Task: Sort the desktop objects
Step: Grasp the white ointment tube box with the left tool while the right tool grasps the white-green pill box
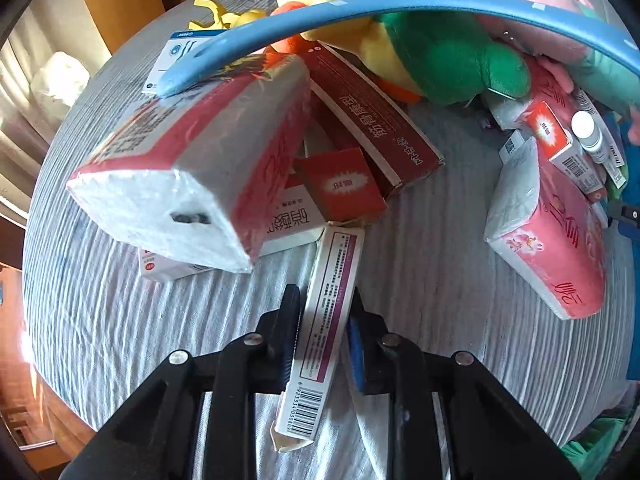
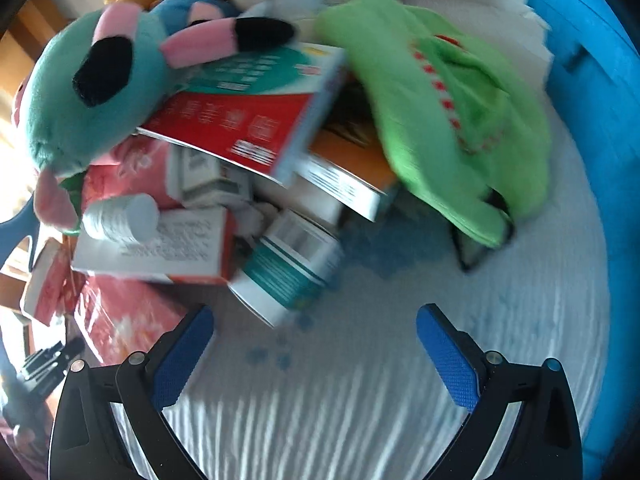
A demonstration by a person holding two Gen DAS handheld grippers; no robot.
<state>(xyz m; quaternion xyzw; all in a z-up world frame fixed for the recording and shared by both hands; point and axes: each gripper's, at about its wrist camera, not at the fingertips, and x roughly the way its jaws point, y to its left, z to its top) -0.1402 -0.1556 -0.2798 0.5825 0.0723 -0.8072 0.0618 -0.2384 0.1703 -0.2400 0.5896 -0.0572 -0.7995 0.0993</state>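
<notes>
Two tools in view. Left tool (image 1: 325,332) is clamped on a slim white carton with a purple stripe (image 1: 320,332); both pads press its long sides, barcode end toward the camera, far end touching the pile. The carton lies on the counter (image 1: 432,280), which is covered with a striped grey-white cloth.

Pile beyond it: tilted tissue pack (image 1: 192,168) on top of small white boxes, small red box (image 1: 344,184) just behind the carton's far end, long dark-red box (image 1: 372,120) leaning behind that. A second pink tissue pack (image 1: 560,240) sits toward the counter's right side. Yellow-green plush toy (image 1: 420,40) is at the far edge, under a blue curved band (image 1: 360,4).

Right tool (image 2: 314,356) is wide, nothing between the pads, hovering over bare cloth. White-teal bottle (image 2: 292,268) lies on its side just ahead of it, against the heap of boxes. Green plush (image 2: 448,108) is to the right, teal plush (image 2: 92,92) to the left. Right view is motion-blurred.
</notes>
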